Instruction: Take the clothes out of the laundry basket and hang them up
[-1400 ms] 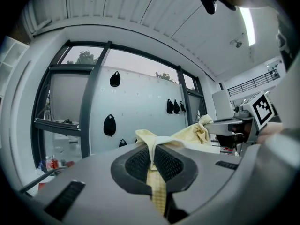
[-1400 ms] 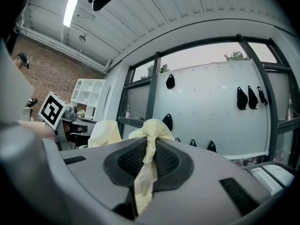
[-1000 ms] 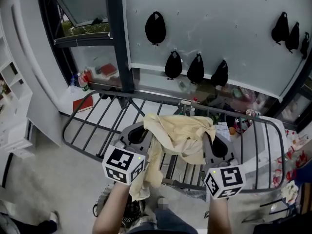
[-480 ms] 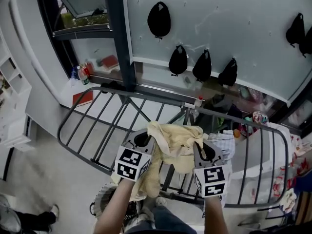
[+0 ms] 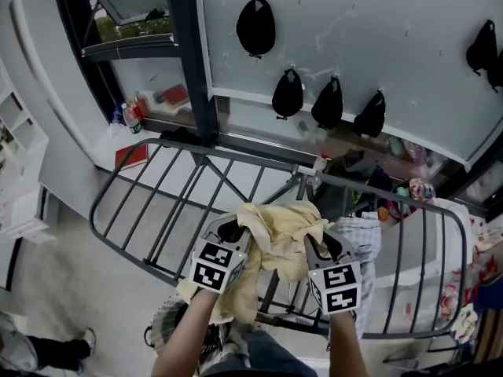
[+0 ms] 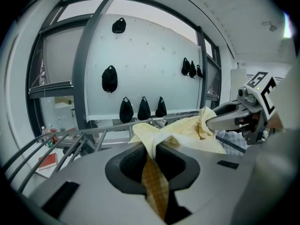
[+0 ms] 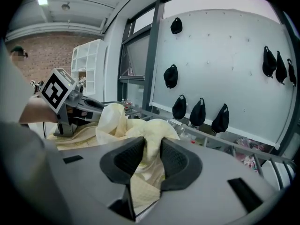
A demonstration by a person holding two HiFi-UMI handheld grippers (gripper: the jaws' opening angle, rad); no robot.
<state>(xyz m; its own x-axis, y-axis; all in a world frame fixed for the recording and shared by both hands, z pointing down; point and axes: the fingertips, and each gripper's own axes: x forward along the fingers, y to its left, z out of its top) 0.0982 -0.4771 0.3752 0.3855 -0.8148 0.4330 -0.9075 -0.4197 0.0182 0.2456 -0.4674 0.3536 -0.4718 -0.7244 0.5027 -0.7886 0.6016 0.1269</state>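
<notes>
Yellow waffle-weave cloth stretched between both tools, bunched in a loose heap in the gap that separates them. Left gripper: jaws nearly together, a thin fold of the cloth pinched flat between the dark pads, one strip trailing back towards the camera and down past the left forearm in the head view. Jaws have just been opening a little, fabric between them. Right gripper: jaws stand somewhat wider, a thicker wad of the same cloth filling the gap and touching both pads; these jaws have also just been opening, cloth between them. Both tools point forward and downward, side by side, marker cubes nearest the person. Grey metal drying rack lies just beyond and under the jaw tips; the cloth sits over its near bars, though whether its weight already rests on a bar cannot be told. Checked garment draped on the rack just right of the right gripper. Round basket rim partly visible low down, beside the left forearm. Several black caps hang on the pale wall well beyond both tools.
</notes>
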